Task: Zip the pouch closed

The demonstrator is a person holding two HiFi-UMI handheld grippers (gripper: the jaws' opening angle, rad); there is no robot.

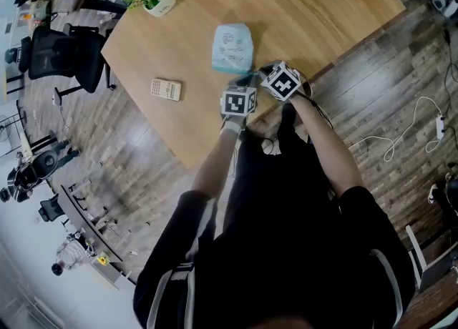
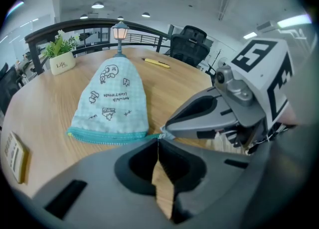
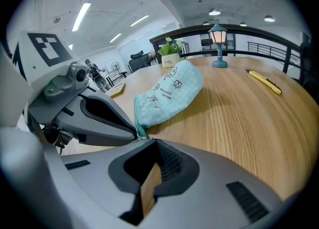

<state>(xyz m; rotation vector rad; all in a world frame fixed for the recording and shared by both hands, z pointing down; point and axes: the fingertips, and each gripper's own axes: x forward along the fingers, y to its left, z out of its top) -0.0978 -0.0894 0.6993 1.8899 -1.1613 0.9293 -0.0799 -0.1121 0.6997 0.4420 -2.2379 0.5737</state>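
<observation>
Both tongs [image 2: 158, 141] [image 3: 149, 142] pinch the pouch [image 2: 110, 101] zip end, hidden overhead.

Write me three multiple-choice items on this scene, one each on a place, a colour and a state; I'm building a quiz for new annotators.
1. In the head view, the calculator lies:
A) on the table, left of the pouch
B) on top of the pouch
C) on the floor

2. The pouch is:
A) red
B) light blue-green
C) black

3. The jaws of the left gripper and the right gripper are:
A) wide apart
B) together at the pouch's zip corner
C) around the calculator

Answers:
1. A, it rests on bare wood beside the pouch.
2. B, every view shows that fabric colour.
3. B, each gripper view shows its jaw tips meeting at the zip end.
</observation>
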